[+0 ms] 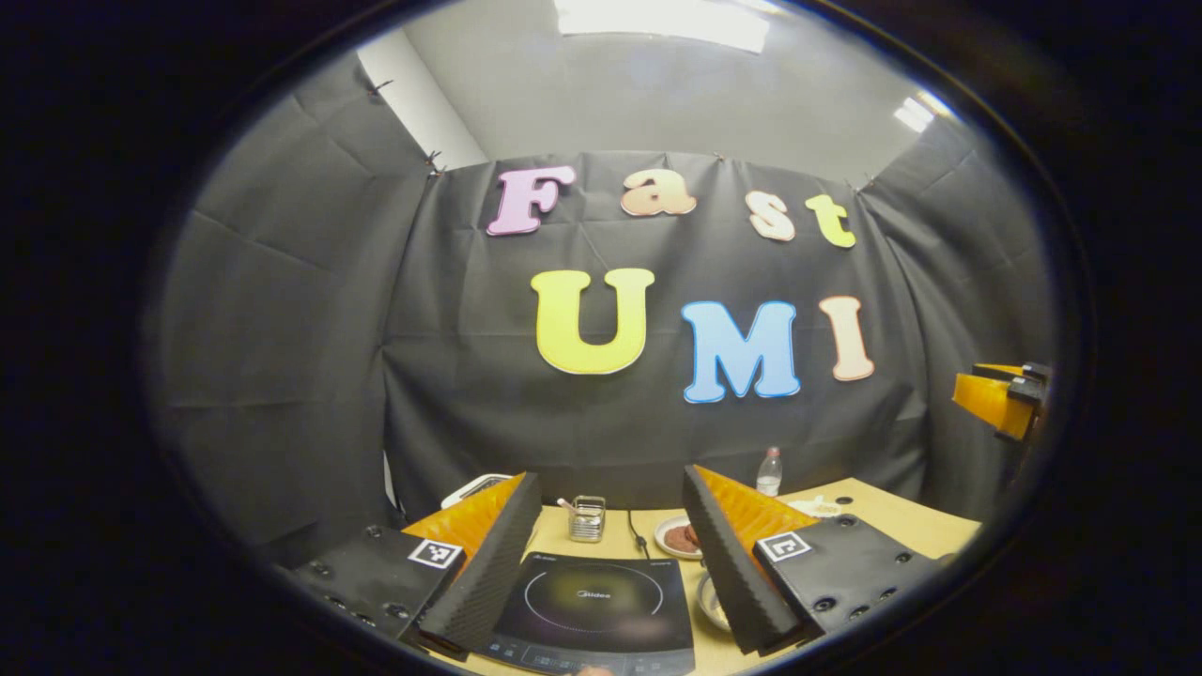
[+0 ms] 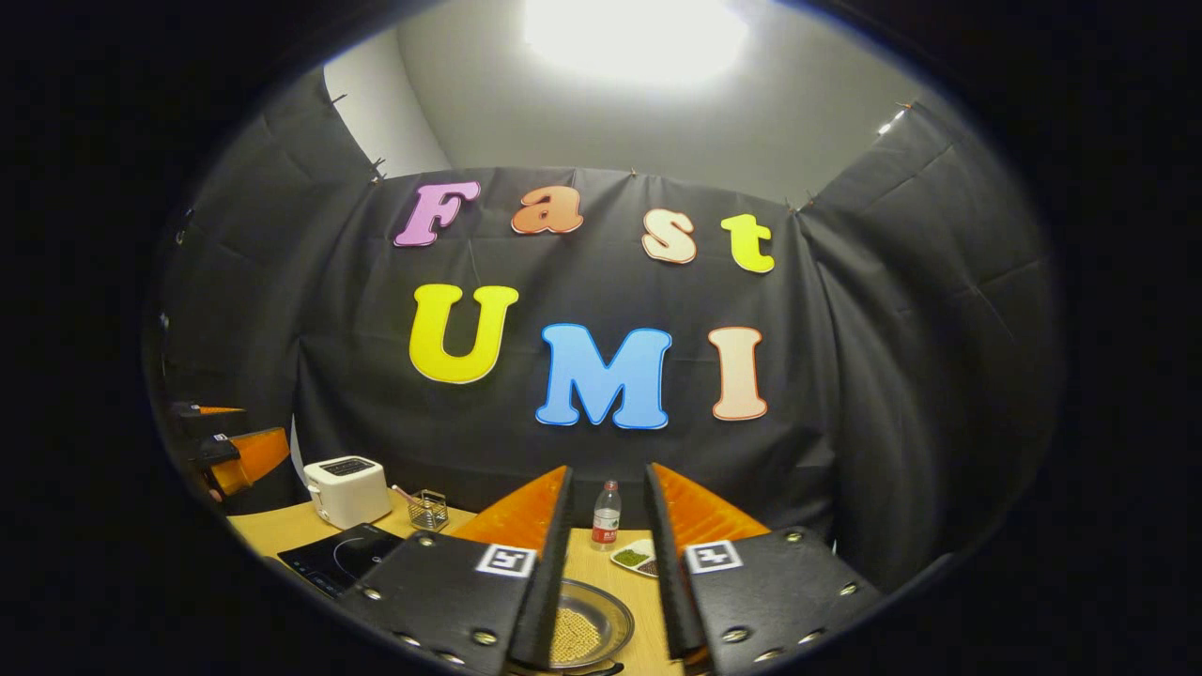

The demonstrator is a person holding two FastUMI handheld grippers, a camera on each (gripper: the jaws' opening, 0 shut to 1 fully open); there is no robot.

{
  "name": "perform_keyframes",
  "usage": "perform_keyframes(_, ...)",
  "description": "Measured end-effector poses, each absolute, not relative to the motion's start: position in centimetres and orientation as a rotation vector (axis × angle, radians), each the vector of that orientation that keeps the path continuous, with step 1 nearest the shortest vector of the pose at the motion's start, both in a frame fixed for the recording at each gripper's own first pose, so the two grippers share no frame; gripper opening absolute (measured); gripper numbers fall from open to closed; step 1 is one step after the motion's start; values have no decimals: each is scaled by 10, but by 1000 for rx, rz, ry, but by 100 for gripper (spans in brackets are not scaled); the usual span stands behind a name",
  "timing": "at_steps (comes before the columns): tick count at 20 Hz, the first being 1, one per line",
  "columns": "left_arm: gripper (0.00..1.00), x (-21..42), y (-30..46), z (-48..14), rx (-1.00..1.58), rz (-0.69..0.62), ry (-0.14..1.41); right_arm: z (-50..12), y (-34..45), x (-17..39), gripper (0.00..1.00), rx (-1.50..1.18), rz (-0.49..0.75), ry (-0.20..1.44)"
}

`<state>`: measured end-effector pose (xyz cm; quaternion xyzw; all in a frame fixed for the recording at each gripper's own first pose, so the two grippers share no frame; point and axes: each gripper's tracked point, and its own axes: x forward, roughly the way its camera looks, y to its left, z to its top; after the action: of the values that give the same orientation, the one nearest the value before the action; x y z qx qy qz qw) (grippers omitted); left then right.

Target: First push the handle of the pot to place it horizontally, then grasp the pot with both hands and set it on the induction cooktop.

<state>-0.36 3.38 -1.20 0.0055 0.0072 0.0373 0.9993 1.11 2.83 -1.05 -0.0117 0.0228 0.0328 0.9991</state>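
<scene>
Fingers on the left hand-held gripper are spread wide with nothing between them, held up above the table. Looking past them in the left gripper view, the induction cooktop sits flat right below and between the two fingers, dark glass with a ring marked on it. Just beyond it there's a small glass holder with something sticking out of it, a cord running back from the cooktop, and a small plate with something brown on it. Part of a round rim, maybe the pot, peeks out beside the inner edge of the right-side finger, can't tell for sure. A plastic bottle stands farther back near the black cloth wall, and the other gripper pokes in at the far right edge.

The right hand-held gripper has its fingers apart too, narrower gap, also gripping nothing. The pot sits on the table directly under that gap, a shallow metal pan with pale yellowish grains in it, and a bit of dark handle shows at its near edge. Behind it is a bottle with a red label and a little dish of green stuff. Off to the left in the right gripper view are the cooktop, well apart from the pot, then a wire basket and a white toaster.
</scene>
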Motion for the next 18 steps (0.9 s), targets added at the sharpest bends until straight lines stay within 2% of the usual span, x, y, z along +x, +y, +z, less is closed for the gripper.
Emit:
perform_keyframes(1, 100, -4, 36, -10, 13, 76, 12, -9, 35, 8, 28, -21, 74, 42)
perform_keyframes(3, 98, -8, 41, -9, 14, 78, 8, -13, 51, 10, 28, -26, 122, 53)
perform_keyframes(4, 100, -11, 45, -9, 14, 79, 6, -9, 41, 7, 29, -30, 86, 28)
perform_keyframes(5, 100, -11, 45, -8, 16, 82, 4, -7, 53, 8, 1, -18, 131, 25)
perform_keyframes(7, 100, -12, 51, -7, 17, 86, -2, -19, 79, 2, 5, -10, 204, 71)
perform_keyframes(15, 98, -14, 98, -10, 23, 75, -19, -77, 137, -17, 4, -39, 310, 249)
perform_keyframes(18, 100, -13, 115, -21, 21, 98, -1, -102, 161, -28, 4, -58, 392, 325)
